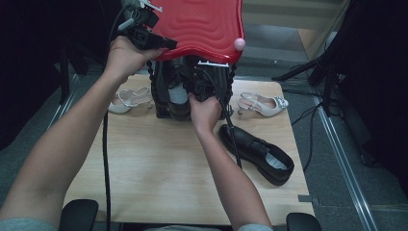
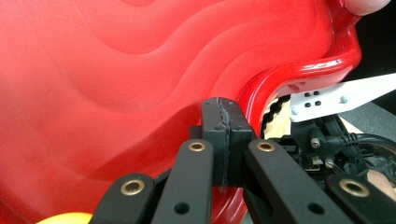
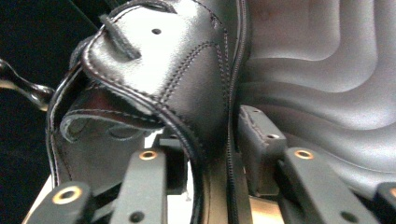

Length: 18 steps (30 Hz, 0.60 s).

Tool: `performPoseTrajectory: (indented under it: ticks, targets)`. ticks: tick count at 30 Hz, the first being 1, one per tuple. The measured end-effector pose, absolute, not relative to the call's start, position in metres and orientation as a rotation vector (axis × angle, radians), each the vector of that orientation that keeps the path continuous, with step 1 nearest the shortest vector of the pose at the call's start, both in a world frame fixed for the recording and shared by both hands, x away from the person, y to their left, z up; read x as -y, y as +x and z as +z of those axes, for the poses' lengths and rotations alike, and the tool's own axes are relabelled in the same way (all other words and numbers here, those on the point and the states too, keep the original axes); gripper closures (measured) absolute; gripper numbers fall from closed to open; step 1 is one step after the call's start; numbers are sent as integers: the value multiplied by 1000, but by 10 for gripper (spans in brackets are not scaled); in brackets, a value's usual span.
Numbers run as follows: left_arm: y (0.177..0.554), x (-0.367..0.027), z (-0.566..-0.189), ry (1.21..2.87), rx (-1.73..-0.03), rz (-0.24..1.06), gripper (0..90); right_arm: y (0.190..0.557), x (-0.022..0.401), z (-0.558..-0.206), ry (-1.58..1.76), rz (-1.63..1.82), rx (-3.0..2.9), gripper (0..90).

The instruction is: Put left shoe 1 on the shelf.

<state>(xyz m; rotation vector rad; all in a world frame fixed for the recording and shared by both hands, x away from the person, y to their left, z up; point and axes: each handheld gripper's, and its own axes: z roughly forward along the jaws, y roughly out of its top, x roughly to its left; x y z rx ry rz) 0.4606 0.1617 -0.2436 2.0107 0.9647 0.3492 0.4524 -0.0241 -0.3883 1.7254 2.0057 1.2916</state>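
Observation:
A red wavy lid stands raised over a dark box at the table's far side. My left gripper sits at the lid's left edge; in the left gripper view its pads are shut together against the red lid. My right gripper reaches into the box. One black leather shoe stands inside, heel end toward me, its side wall between the right gripper's parted pads, which do not press on it. A second black shoe lies on the table to the right.
The wooden table has a white heeled sandal left of the box and another to its right. A pink knob sits on the lid's right corner. Cables trail over the table. Dark stands and floor rails surround it.

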Motion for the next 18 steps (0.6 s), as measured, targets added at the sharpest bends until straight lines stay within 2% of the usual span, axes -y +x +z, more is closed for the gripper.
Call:
performPoseTrajectory:
  ticks: [18]
  targets:
    - [460, -161, -244, 2007, -969, 351, 900, 447, 26, -388, 1689, 1211, -2098, 569]
